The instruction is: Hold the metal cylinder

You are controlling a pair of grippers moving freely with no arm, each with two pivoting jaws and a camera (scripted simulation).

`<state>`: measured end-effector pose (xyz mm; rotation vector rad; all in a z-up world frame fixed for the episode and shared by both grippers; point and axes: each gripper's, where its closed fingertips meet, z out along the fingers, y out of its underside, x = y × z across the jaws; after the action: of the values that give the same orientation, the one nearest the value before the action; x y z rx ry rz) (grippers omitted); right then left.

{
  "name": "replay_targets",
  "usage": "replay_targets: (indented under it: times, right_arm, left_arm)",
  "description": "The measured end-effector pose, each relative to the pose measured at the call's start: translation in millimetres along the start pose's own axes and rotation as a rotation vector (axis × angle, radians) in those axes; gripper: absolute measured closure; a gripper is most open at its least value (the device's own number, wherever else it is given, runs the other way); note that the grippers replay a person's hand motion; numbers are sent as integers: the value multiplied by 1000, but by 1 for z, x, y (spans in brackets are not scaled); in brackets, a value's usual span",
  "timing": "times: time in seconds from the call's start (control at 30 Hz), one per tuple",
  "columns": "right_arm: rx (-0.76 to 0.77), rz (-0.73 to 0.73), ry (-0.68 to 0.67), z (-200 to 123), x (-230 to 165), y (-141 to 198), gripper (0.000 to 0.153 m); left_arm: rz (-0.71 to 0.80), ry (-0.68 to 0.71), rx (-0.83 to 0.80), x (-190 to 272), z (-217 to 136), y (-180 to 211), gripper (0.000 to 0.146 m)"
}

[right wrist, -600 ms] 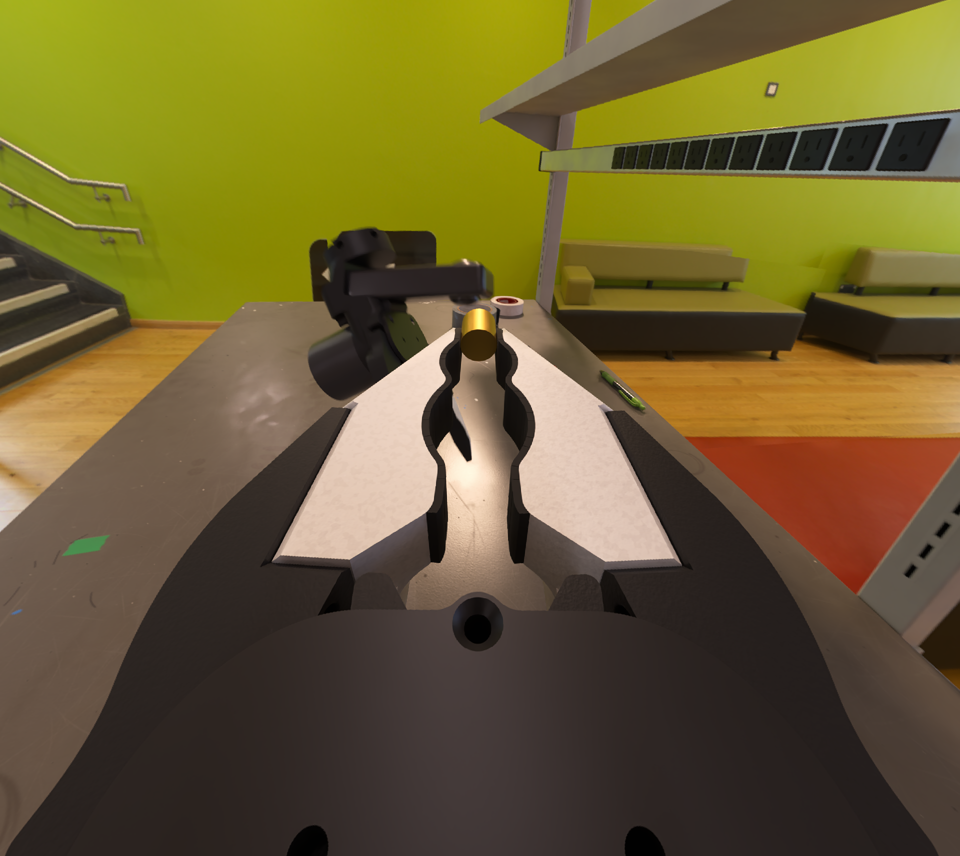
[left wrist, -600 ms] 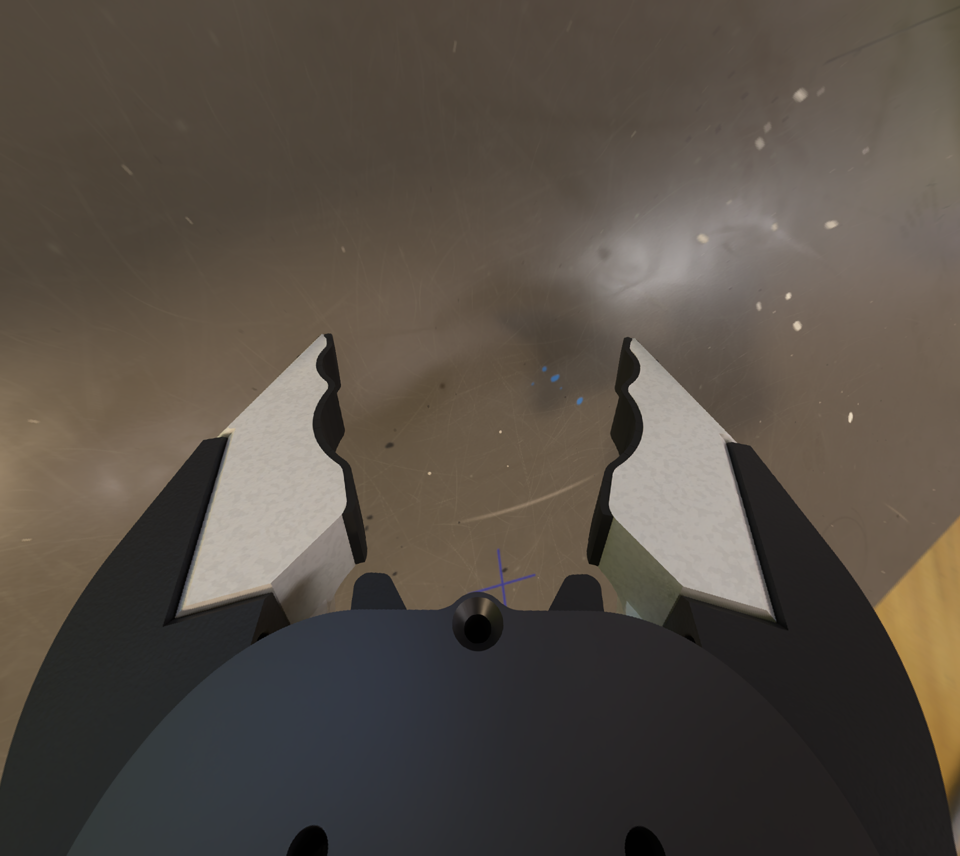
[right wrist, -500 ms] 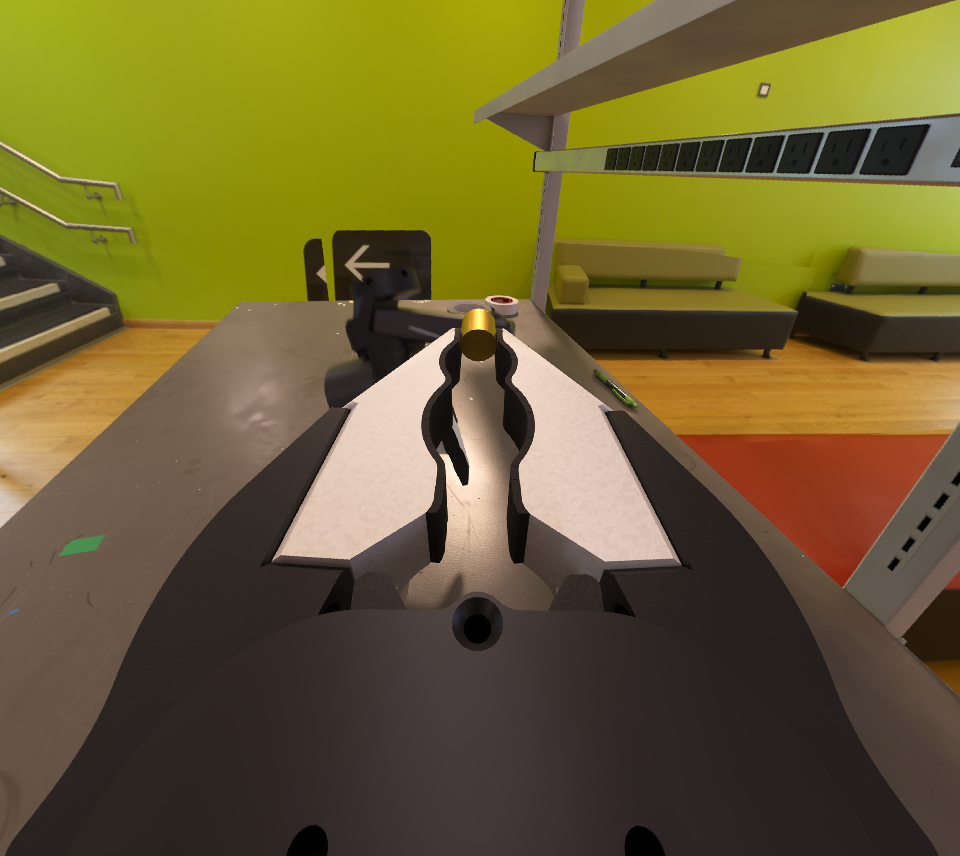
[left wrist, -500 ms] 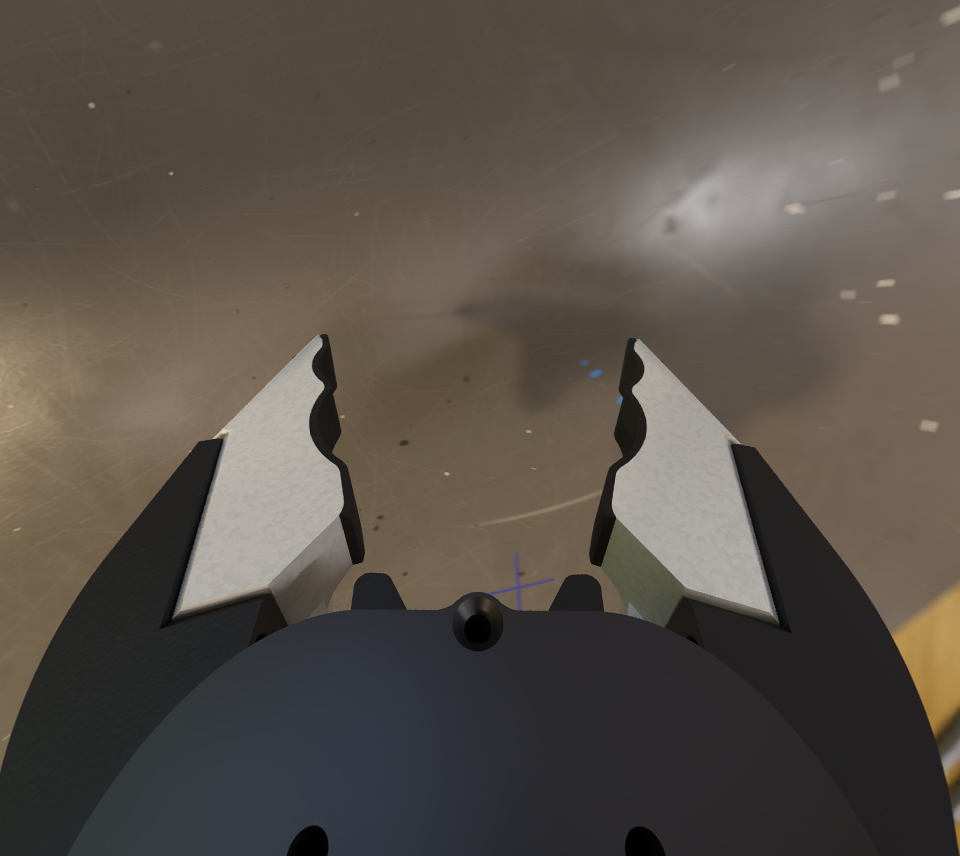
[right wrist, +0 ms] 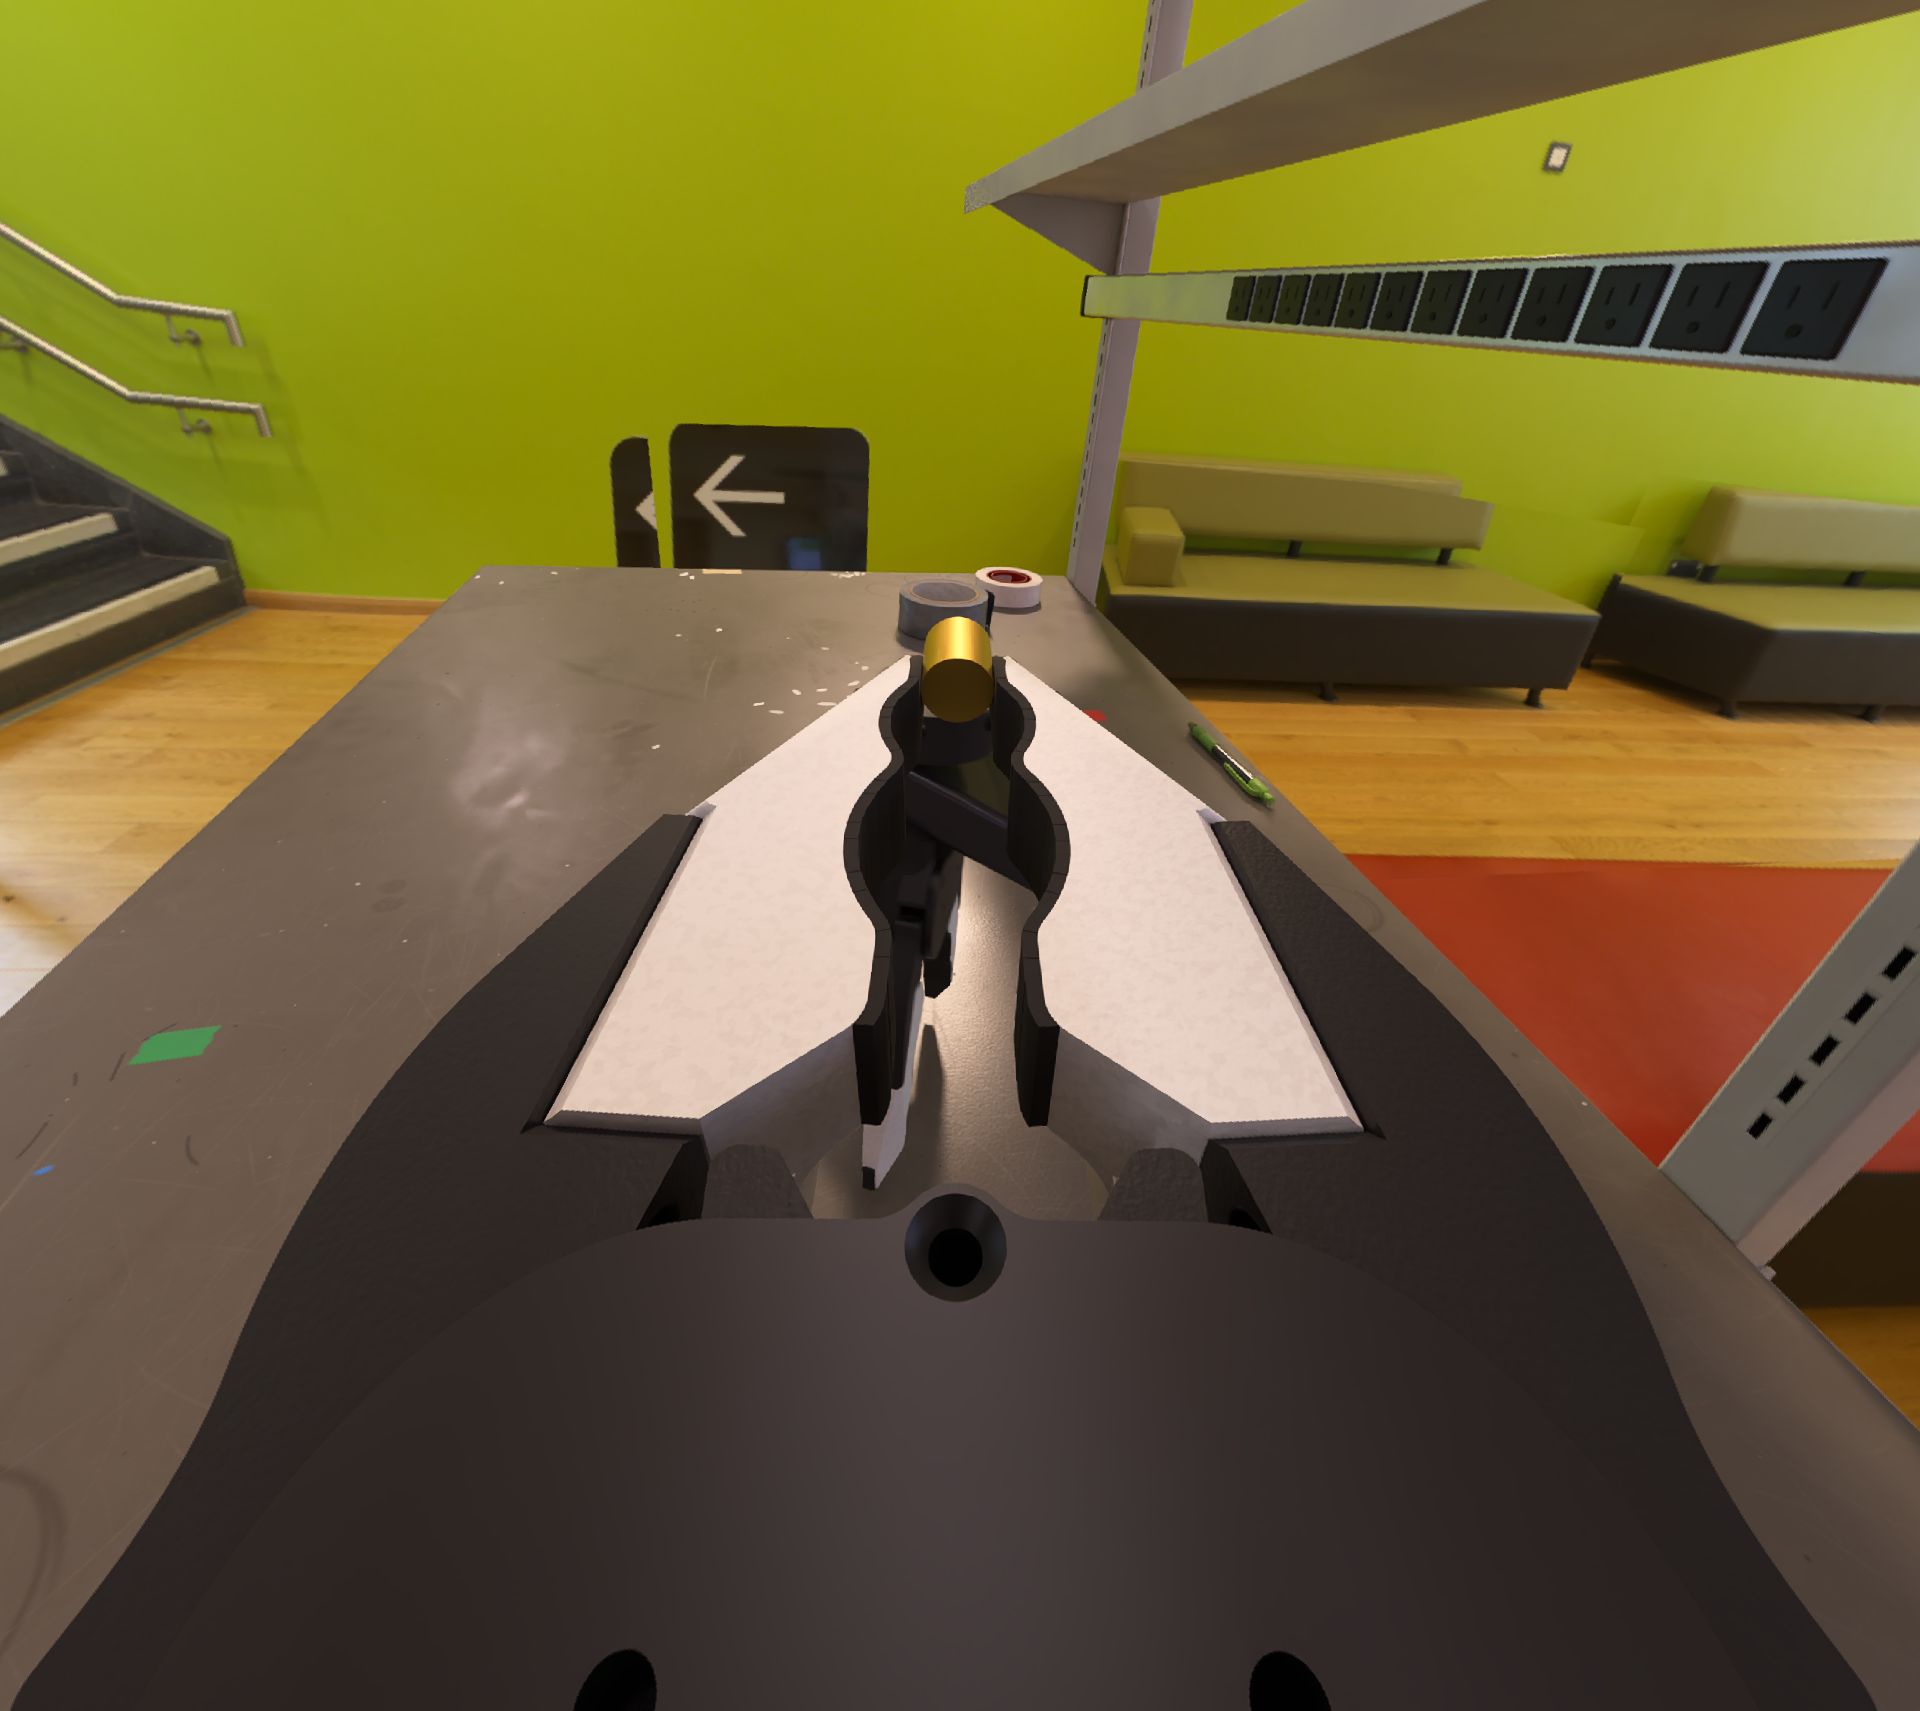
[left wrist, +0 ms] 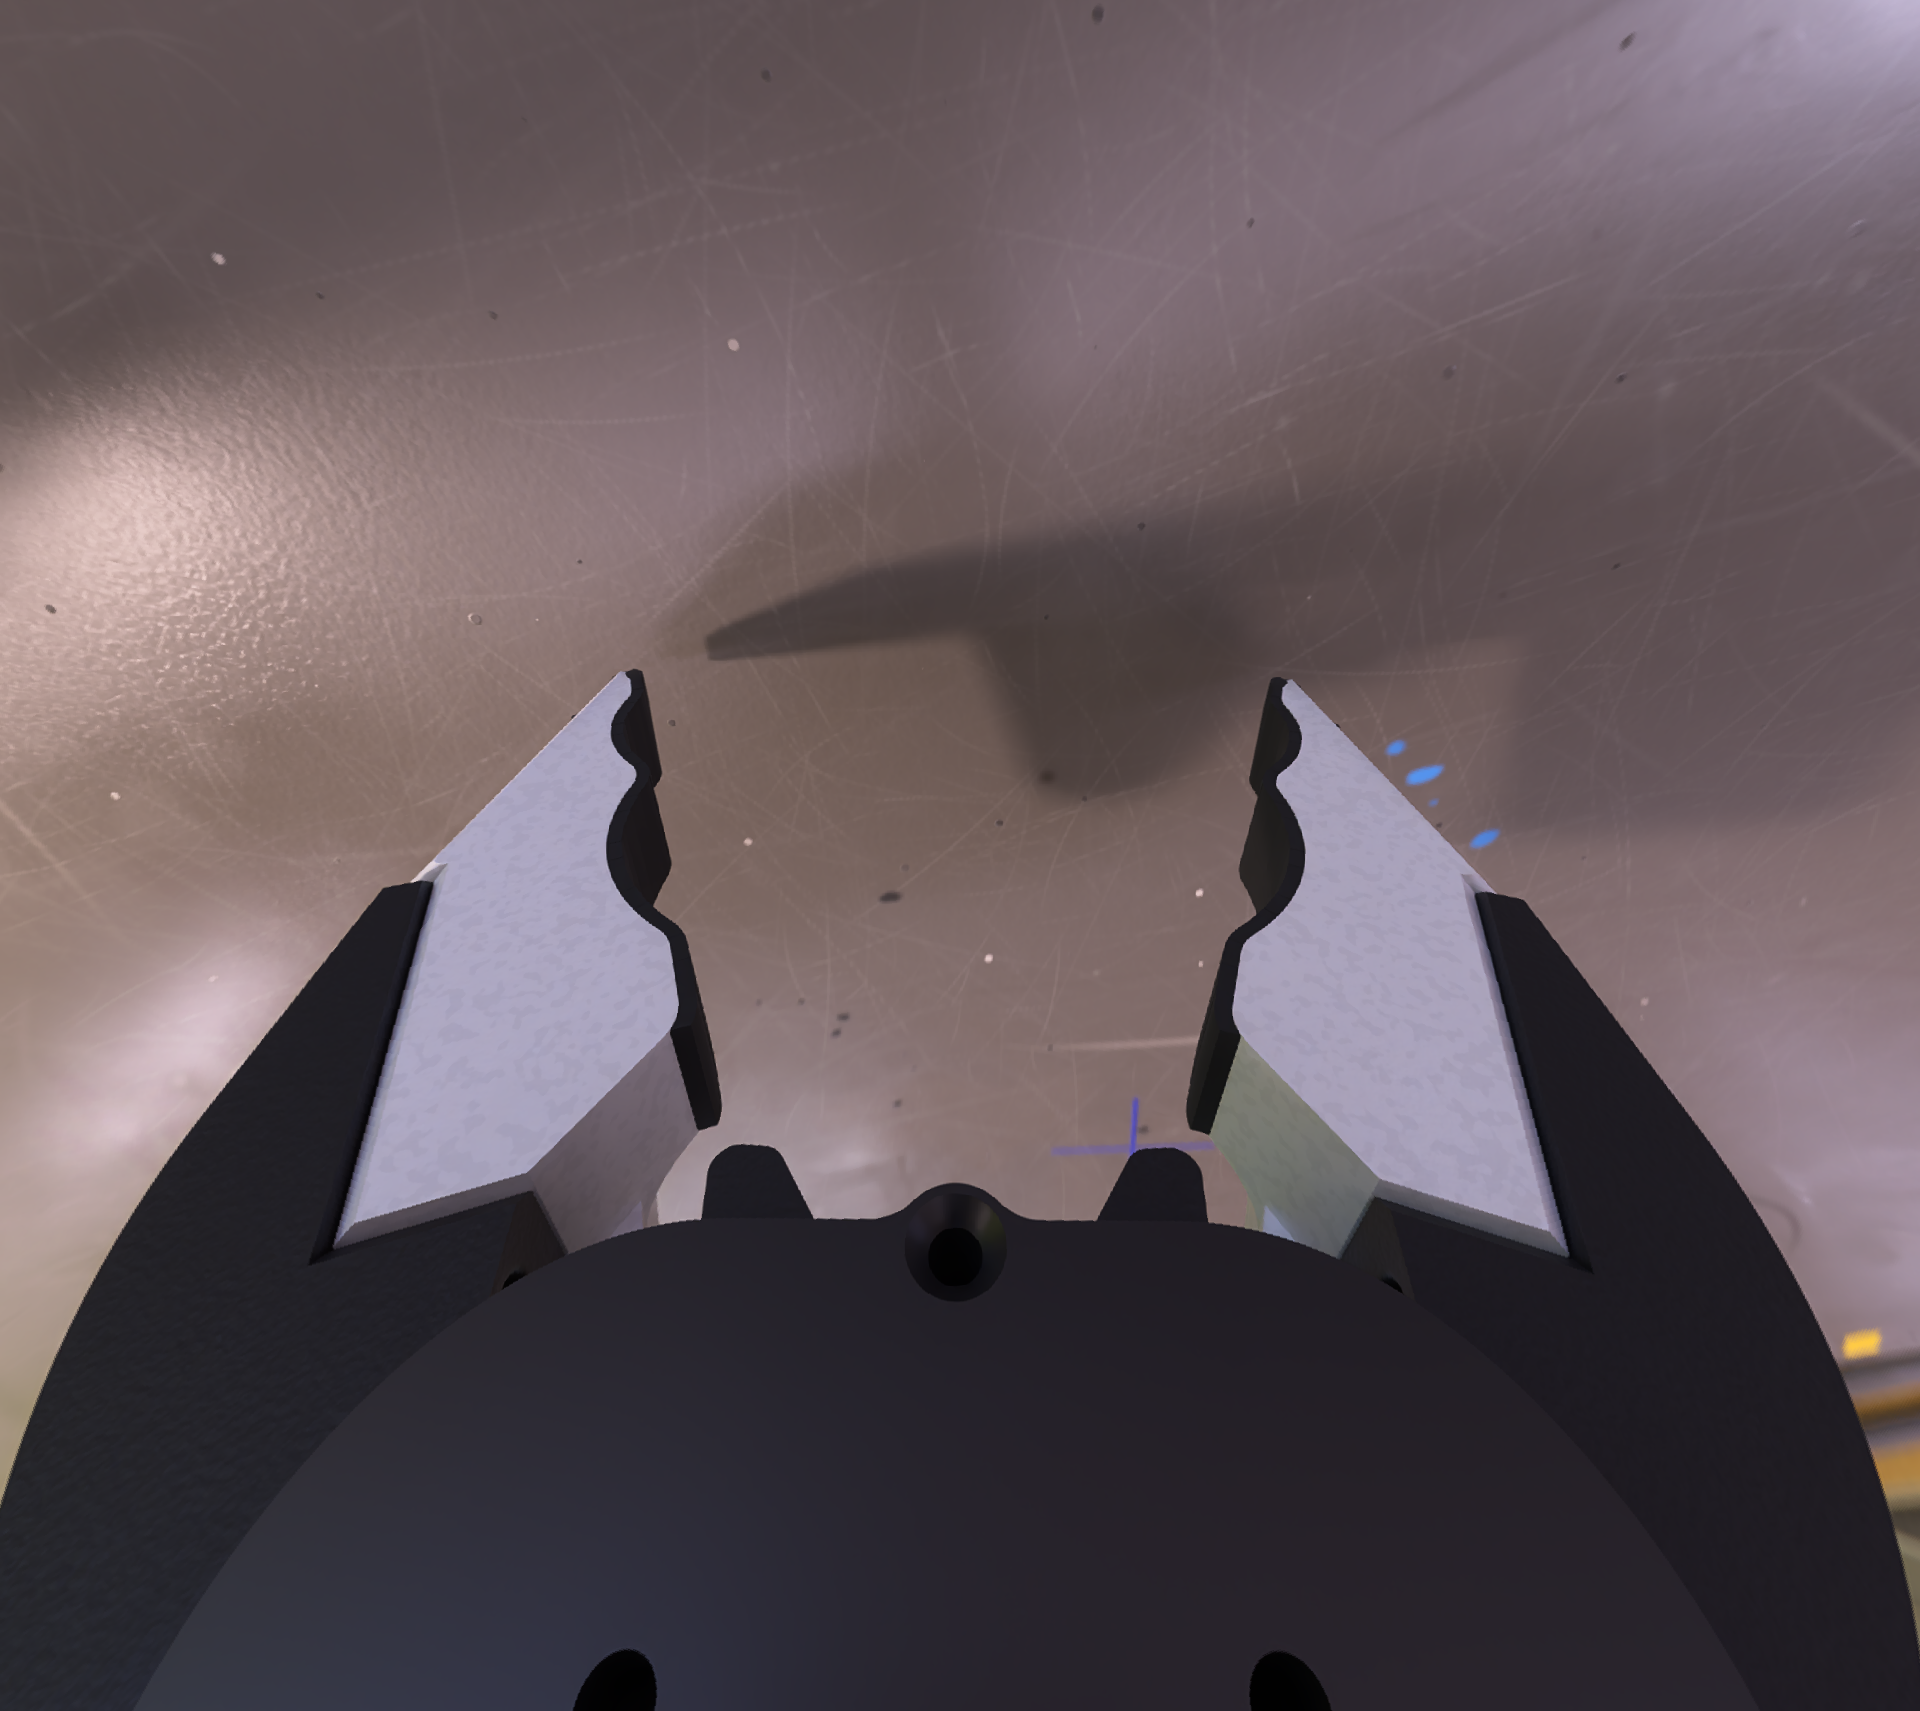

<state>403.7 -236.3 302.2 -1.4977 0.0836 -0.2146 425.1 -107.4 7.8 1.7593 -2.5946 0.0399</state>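
The metal cylinder [right wrist: 954,682] is short and brass-coloured, and I see its round end face. My right gripper [right wrist: 956,666] is shut on it at the fingertips and holds it above the grey table [right wrist: 520,778]. My left gripper [left wrist: 954,678] is open and empty and points down at the scratched table top [left wrist: 935,207]. A shadow lies on the table just beyond its fingertips. In the right wrist view, parts of the left gripper [right wrist: 940,840] show through the gap between the right fingers, below them. The cylinder is not in the left wrist view.
Two tape rolls [right wrist: 940,601] [right wrist: 1008,586] sit at the table's far end. A green pen [right wrist: 1231,762] lies near the right edge. A shelf post [right wrist: 1132,311], shelf and power strip [right wrist: 1558,305] stand to the right. A black arrow sign [right wrist: 769,498] stands behind the table.
The left gripper moved from the far left of the cylinder to under the right gripper's fingers, staying open. The right gripper kept its hold on the cylinder.
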Motion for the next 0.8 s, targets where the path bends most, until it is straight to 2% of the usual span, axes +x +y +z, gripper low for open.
replay_targets:
  times: [0.1, 0.2, 0.67, 0.8]
  right_arm:
    - [-7, 10, -11, 1, 0, 2, 141]
    - [7, 25, -20, -1, 0, 0, 141]
    - [28, 15, -64, -9, -15, -14, 141]
    - [19, 22, -67, -8, -13, -12, 141]
  left_arm:
    - [22, -21, -134, 0, 1, 4, 31]
    - [41, -34, -189, 0, 3, 6, 29]
    - [8, 8, -217, 1, 0, 7, 33]
    - [68, 44, -175, 5, -10, 11, 34]
